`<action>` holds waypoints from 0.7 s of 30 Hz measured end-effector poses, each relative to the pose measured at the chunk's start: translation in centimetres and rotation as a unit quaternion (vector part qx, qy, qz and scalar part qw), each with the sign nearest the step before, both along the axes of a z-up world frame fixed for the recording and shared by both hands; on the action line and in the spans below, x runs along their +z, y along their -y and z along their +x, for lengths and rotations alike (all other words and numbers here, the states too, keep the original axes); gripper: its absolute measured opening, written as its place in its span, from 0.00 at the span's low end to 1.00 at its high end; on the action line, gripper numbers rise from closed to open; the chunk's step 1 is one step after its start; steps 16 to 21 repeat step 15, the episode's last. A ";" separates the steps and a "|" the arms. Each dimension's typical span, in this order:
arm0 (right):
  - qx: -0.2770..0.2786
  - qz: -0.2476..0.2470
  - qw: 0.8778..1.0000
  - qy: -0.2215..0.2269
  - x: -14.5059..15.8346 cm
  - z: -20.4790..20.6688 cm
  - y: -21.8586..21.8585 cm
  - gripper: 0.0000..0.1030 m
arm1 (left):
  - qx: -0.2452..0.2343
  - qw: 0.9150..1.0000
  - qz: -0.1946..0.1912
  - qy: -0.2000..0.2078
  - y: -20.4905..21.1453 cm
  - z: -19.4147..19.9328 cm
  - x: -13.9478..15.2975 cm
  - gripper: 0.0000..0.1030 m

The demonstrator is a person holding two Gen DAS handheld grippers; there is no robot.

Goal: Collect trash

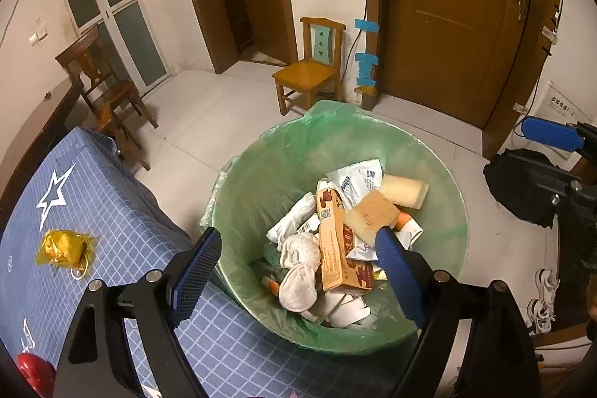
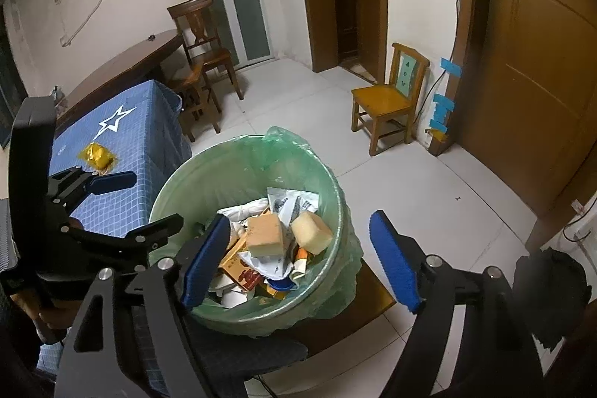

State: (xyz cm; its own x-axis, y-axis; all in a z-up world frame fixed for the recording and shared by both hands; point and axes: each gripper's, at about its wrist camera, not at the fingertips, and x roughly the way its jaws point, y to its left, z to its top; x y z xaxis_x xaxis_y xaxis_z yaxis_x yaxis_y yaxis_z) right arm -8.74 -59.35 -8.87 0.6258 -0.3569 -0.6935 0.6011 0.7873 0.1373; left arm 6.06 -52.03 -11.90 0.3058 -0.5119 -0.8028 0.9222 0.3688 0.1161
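A bin with a green liner (image 1: 268, 174) (image 2: 194, 181) stands beside the blue checked table (image 1: 112, 211) (image 2: 149, 122). Inside lie a tan sponge (image 1: 371, 215) (image 2: 265, 234), a pale yellow sponge (image 1: 405, 191) (image 2: 311, 232), an orange carton (image 1: 335, 248) (image 2: 242, 267), a white cloth (image 1: 298, 271) and paper wrappers. My left gripper (image 1: 298, 237) hangs open over the bin with nothing between its blue pads. My right gripper (image 2: 300, 221) is also open and empty above the bin's right side. A crumpled yellow wrapper (image 1: 63, 247) (image 2: 97, 154) lies on the table.
A small light wooden chair (image 1: 309, 69) (image 2: 388, 99) stands by the wall near a closed brown door (image 1: 459, 6). Dark wooden chairs (image 1: 100, 77) and a dark table (image 2: 130, 62) sit behind the blue table. A black bag (image 1: 522, 189) lies on the floor at right. A red object (image 1: 35, 372) rests at the table's near corner.
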 end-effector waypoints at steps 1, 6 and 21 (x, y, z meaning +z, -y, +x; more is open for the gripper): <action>-0.002 0.002 1.000 0.000 -0.1 -0.1 0.1 0.73 | 0.001 1.000 0.001 0.000 0.0 0.0 0.0 0.81; -0.005 0.005 1.000 0.003 -0.3 -0.3 0.4 0.75 | 0.011 1.000 0.000 0.008 -0.2 0.1 0.0 0.77; -0.012 0.003 1.000 0.006 -0.3 -0.5 0.4 0.79 | 0.033 0.999 0.003 0.015 -0.4 0.4 -0.3 0.77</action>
